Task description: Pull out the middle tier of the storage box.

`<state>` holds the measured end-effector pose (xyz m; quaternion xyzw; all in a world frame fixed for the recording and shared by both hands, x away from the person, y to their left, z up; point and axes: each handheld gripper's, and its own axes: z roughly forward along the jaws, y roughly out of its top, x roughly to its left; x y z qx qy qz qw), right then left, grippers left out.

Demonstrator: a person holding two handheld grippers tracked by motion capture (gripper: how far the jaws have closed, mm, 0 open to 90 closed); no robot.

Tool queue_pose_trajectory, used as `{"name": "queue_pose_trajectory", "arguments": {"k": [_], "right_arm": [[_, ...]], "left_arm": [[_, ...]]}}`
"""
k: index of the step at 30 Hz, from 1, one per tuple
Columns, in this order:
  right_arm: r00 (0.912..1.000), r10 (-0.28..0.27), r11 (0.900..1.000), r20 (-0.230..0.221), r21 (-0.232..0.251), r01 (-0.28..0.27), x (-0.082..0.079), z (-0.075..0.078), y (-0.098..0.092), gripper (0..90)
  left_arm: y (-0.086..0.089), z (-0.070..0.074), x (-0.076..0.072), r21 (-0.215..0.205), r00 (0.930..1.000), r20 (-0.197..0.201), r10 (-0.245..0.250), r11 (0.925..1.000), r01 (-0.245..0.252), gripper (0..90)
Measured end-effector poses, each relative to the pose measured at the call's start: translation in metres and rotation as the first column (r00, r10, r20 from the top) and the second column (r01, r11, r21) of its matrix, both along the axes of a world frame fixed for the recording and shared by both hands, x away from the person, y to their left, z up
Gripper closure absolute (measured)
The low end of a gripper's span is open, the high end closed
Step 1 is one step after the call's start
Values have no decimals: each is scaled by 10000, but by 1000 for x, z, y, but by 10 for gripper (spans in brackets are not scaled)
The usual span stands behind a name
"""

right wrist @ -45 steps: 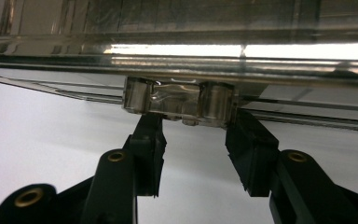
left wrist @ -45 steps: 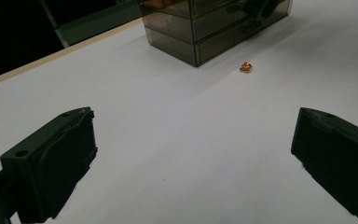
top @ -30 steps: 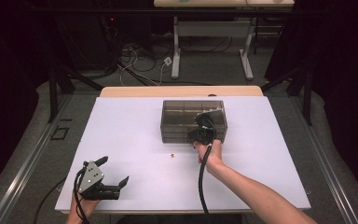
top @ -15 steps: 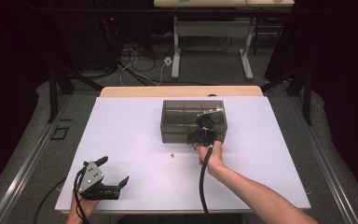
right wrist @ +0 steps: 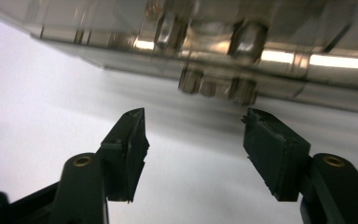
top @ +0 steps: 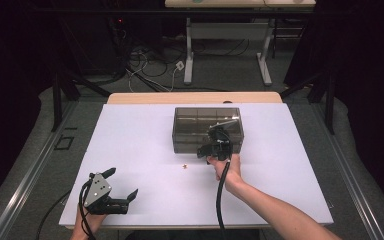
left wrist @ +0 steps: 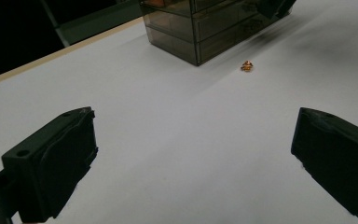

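Note:
A smoky transparent drawer box (top: pixel 207 129) stands on the white table (top: pixel 130 150) toward the back middle. My right gripper (top: pixel 215 146) is at the box's front right, open, its jaws a short way from the lower drawer's handle (right wrist: pixel 216 85). A tiny orange piece (top: pixel 184 166) lies on the table in front of the box, also seen as the orange piece (left wrist: pixel 247 66) beside the box (left wrist: pixel 200 28). My left gripper (top: pixel 111 192) rests near the table's front left edge, open and holding nothing.
Behind the table are cables on the floor and the legs of another desk (top: pixel 227 47). A metal rail (top: pixel 25 175) runs along the table's left side. The white surface (left wrist: pixel 168 140) spreads wide between my left gripper and the box.

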<state>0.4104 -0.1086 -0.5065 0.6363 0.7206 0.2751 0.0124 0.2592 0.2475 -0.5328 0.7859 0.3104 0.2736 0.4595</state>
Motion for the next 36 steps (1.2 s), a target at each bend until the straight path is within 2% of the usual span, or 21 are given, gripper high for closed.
{"name": "queue_pose_trajectory", "arguments": {"k": [2,3,7,9,10,11,12,13,16,17,18,21,23,24,26,27,28,29,30,32,36], "right_arm": [[9999,119,9999,-85,-54,-120,-2,0,0,377],[9985,540,9985,41,-19,-540,-4,-2,-1,365],[9947,1023,9944,-37,-262,-1023,-9,-2,-4,356],[9899,1210,9925,733,55,-1217,-13,-9,-7,343],[9899,1210,9925,733,55,-1217,-13,-9,-7,343],[9893,1451,9891,172,-267,-1446,-15,-7,-12,340],[9893,1451,9891,172,-267,-1446,-15,-7,-12,340],[9881,1459,9893,487,-6,-1460,-16,-11,-13,326],[9800,1951,9807,402,-203,-1944,-19,-11,-19,300],[9728,2241,9746,593,-120,-2238,-21,-12,-24,280],[9662,2340,9717,1081,67,-2360,-22,-15,-25,271],[9604,2613,9651,965,-71,-2618,-24,-15,-30,248],[9520,2707,9615,1431,92,-2748,-27,-18,-35,226],[9520,2707,9615,1431,92,-2748,-27,-18,-35,226],[9443,2896,9561,1561,-13,-2930,-29,-19,-39,211],[9449,2913,9559,1496,-70,-2936,-31,-18,-40,208],[9406,3159,9487,1243,-317,-3145,-32,-15,-46,203],[9406,3159,9487,1243,-317,-3145,-32,-15,-46,203],[9424,2807,9566,1820,266,-2901,-33,-19,-50,201],[9414,2846,9562,1808,171,-2923,-33,-19,-52,200],[9398,2802,9556,1955,362,-2924,-34,-18,-60,192]], "left_arm": [[0,0,0,-1,10000,3,1,10000,-1,0],[0,0,0,-8,10000,-3,22,10000,-22,0],[0,0,0,6,10000,27,22,10000,-22,0],[0,0,0,-18,10000,-32,4,10000,-4,0],[0,0,0,-18,10000,-32,4,10000,-4,0],[0,0,0,-20,10000,34,12,10000,-12,0],[0,0,0,-20,10000,28,9,10000,-9,0],[-1,-1,0,-31,10000,20,22,10000,-22,0],[0,0,0,4,10000,-32,-9,10000,9,0],[0,0,0,22,10000,-11,-9,10000,9,0],[0,0,0,-60,10000,-62,33,10000,-33,0],[-1,-1,0,-77,10000,-38,62,10000,-63,0],[-1,-1,0,-65,10000,-31,53,10000,-53,0],[-1,-1,0,-65,10000,-31,53,10000,-53,0],[-1,-1,0,13,10000,-15,-8,10000,8,0],[-1,-1,0,12,10000,-19,3,10000,-3,0],[-1,-1,0,21,10000,-13,2,10000,-2,0],[-1,-1,0,-27,10000,-39,26,10000,-26,0],[-1,-1,0,-26,10000,-37,25,10000,-25,0],[0,-1,0,13,10000,5,20,10000,-20,0],[0,-1,1,122,10000,45,56,9999,-56,0]]}}
